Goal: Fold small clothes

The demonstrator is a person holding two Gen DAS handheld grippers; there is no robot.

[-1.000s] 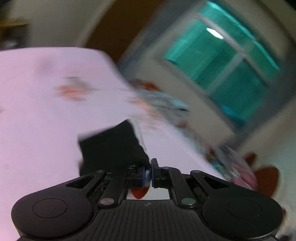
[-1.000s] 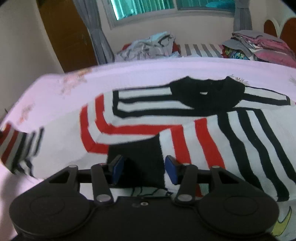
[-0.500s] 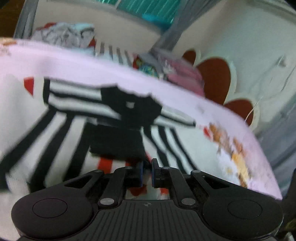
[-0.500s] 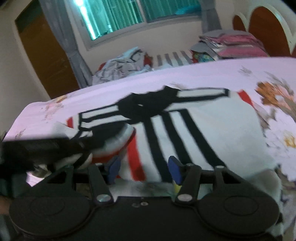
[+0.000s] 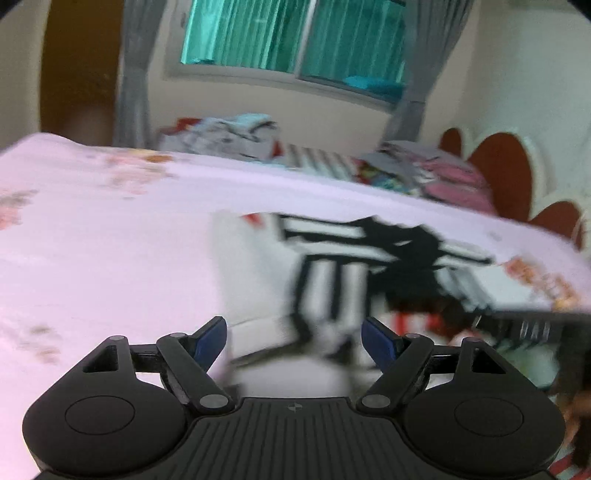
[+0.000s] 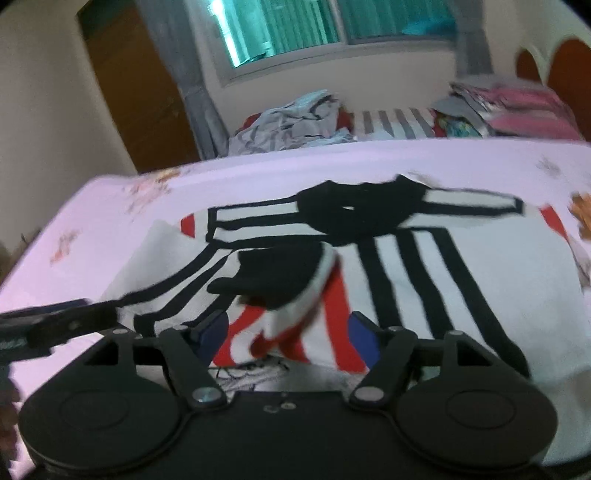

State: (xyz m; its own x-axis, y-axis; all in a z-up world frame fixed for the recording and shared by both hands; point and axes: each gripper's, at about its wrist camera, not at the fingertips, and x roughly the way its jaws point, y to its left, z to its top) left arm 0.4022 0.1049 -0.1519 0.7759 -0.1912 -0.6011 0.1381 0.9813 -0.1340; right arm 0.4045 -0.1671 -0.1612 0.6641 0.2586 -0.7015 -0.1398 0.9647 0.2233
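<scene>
- While both views are smeared by blur, the striped shirt (image 6: 388, 266) reads clearly enough: white with black and red bands and a black collar, spread on the pink floral bedsheet (image 6: 110, 206).
- In the right wrist view the shirt fills the centre, collar toward 12 o'clock, and one black-cuffed sleeve (image 6: 280, 273) lies folded across the chest, its cuff pointing toward 9 o'clock.
- The right gripper (image 6: 288, 330) hangs over the shirt's lower part at 6 o'clock, blue pads spread wide with nothing between them.
- The left gripper (image 5: 295, 338) is likewise released, its pads far apart, with the shirt (image 5: 332, 280) ahead of it toward 1 o'clock.
- The other tool shows as a dark bar at 9 o'clock in the right wrist view and at 3 o'clock in the left wrist view.
- Beyond the bed at 12 o'clock lies a crumpled clothes heap (image 6: 291, 122), with a stack of folded clothes (image 6: 498, 107) at 2 o'clock, under a teal window (image 6: 332, 26).
</scene>
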